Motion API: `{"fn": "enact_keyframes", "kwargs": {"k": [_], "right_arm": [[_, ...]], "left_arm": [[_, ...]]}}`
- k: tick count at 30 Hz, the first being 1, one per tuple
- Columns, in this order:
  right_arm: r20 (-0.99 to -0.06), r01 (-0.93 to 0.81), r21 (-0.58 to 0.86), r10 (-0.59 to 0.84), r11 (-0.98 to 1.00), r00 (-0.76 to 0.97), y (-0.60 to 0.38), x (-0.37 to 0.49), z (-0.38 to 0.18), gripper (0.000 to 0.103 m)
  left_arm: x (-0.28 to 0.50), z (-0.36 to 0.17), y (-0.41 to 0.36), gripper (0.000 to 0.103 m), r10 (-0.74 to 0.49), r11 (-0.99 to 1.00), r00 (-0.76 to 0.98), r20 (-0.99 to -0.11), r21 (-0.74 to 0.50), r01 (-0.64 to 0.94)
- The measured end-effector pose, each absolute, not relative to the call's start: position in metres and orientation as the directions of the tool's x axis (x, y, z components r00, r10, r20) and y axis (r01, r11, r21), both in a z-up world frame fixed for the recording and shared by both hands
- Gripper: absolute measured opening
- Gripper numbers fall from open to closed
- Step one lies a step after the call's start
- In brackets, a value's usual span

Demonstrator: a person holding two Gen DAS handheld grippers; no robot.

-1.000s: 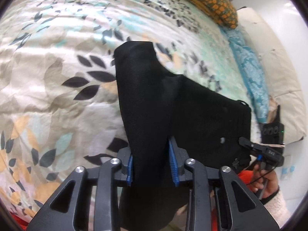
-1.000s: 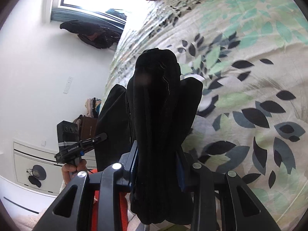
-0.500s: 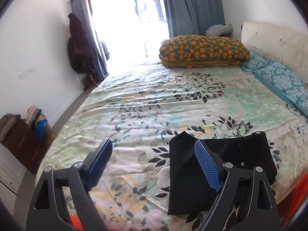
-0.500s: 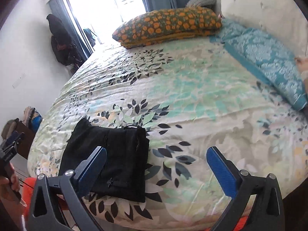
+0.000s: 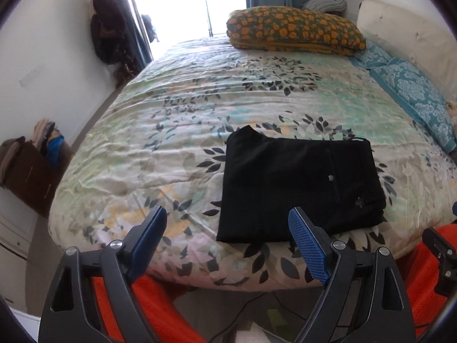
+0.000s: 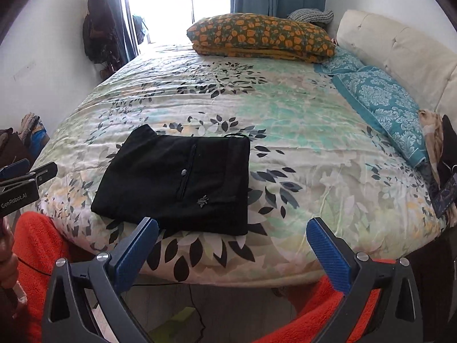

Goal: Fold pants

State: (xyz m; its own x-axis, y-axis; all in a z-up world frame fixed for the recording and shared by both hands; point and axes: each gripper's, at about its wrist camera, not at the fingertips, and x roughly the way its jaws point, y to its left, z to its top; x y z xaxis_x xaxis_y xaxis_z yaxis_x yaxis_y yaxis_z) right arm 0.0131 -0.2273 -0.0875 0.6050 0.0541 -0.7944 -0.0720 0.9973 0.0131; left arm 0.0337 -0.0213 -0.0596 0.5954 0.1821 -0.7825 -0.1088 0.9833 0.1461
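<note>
Now the black pants lie on the bed near its front edge, folded into a flat, compact rectangle. Both the left tool and the right tool hang off the bed's edge, jaws wide and holding nothing. I judge the folding finished; at most one edge needs smoothing.

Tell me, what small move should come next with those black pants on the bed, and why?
Probably none beyond setting the tools down. The black pants already lie in a flat folded rectangle on the bedspread; the left hand-held gripper and right hand-held gripper are open, empty and off the bed.
</note>
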Motion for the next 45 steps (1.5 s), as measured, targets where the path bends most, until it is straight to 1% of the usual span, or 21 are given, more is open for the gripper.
{"fn": "enact_keyframes", "kwargs": {"k": [3, 8, 11, 17, 26, 33, 37, 40, 45], "right_arm": [[-0.806, -0.117, 0.002, 0.071, 0.993, 0.588, -0.210, 0.004, -0.087, 0.103], [-0.797, -0.113, 0.010, 0.076, 0.994, 0.599, -0.203, 0.002, -0.079, 0.103], [-0.789, -0.109, -0.008, 0.061, 0.994, 0.611, -0.199, 0.003, -0.075, 0.103], [-0.791, -0.094, 0.012, 0.067, 0.995, 0.609, -0.201, 0.004, -0.072, 0.103], [-0.813, -0.092, 0.028, 0.076, 0.995, 0.578, -0.200, 0.005, -0.082, 0.103], [-0.811, -0.094, 0.041, 0.088, 0.995, 0.579, -0.198, 0.005, -0.075, 0.103], [-0.808, -0.097, 0.043, 0.091, 0.994, 0.582, -0.196, 0.005, -0.070, 0.103], [-0.809, -0.101, 0.034, 0.087, 0.994, 0.582, -0.195, 0.006, -0.069, 0.103], [-0.816, -0.094, 0.042, 0.088, 0.995, 0.571, -0.195, 0.009, -0.073, 0.103]], "left_arm": [[0.029, -0.062, -0.024, 0.089, 0.179, 0.984, 0.575, -0.798, 0.147, -0.103], [0.026, -0.063, -0.031, 0.089, 0.177, 0.984, 0.564, -0.806, 0.162, -0.078], [0.025, -0.066, -0.032, 0.089, 0.156, 0.988, 0.550, -0.821, 0.140, -0.071], [0.023, -0.071, -0.037, 0.089, 0.133, 0.991, 0.528, -0.839, 0.126, -0.050], [0.022, -0.073, -0.040, 0.089, 0.118, 0.993, 0.517, -0.848, 0.117, -0.034], [0.023, -0.074, -0.040, 0.089, 0.122, 0.992, 0.502, -0.856, 0.120, -0.036], [0.023, -0.074, -0.039, 0.089, 0.109, 0.994, 0.497, -0.861, 0.101, -0.043], [0.023, -0.072, -0.041, 0.089, 0.124, 0.992, 0.510, -0.851, 0.125, -0.034], [0.023, -0.070, -0.043, 0.089, 0.126, 0.991, 0.517, -0.847, 0.130, -0.028]]}}
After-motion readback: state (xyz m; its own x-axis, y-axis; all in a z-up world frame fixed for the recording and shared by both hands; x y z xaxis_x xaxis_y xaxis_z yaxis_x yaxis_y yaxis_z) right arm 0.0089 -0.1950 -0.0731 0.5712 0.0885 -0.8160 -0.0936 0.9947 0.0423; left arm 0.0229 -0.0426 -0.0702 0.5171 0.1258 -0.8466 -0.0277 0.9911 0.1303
